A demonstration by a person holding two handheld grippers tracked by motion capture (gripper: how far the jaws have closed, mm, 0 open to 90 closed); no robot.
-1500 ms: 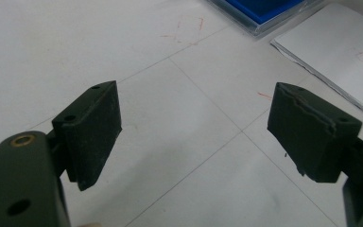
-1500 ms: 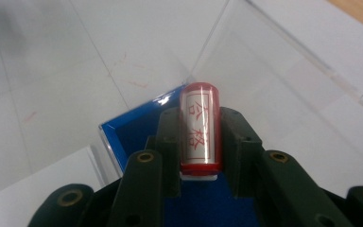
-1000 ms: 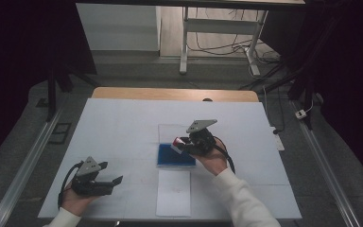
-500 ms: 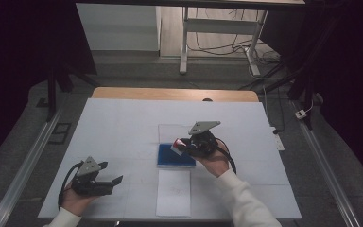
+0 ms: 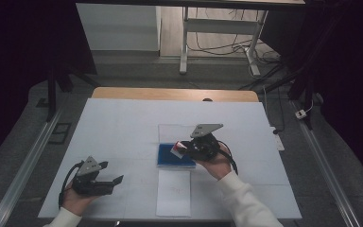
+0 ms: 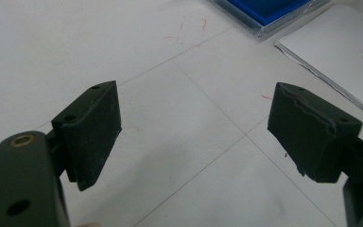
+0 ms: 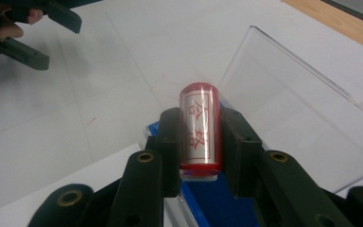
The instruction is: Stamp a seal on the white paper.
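My right gripper is shut on a red cylindrical stamp that carries a white label with red characters. It holds the stamp just over a blue ink pad in the middle of the table. The pad's clear lid stands open behind it. A white sheet of paper lies in front of the pad. My left gripper rests open on the white table at the near left, with nothing between its jaws. A corner of the blue ink pad shows beyond it.
The white tabletop has faint grid lines and a few red marks. A wooden edge runs along its far side. Metal rails flank the table, and a desk frame with cables stands beyond it.
The right gripper has shifted and tilted very slightly over the pad with the stamp still in it. The left gripper has stayed where it was.
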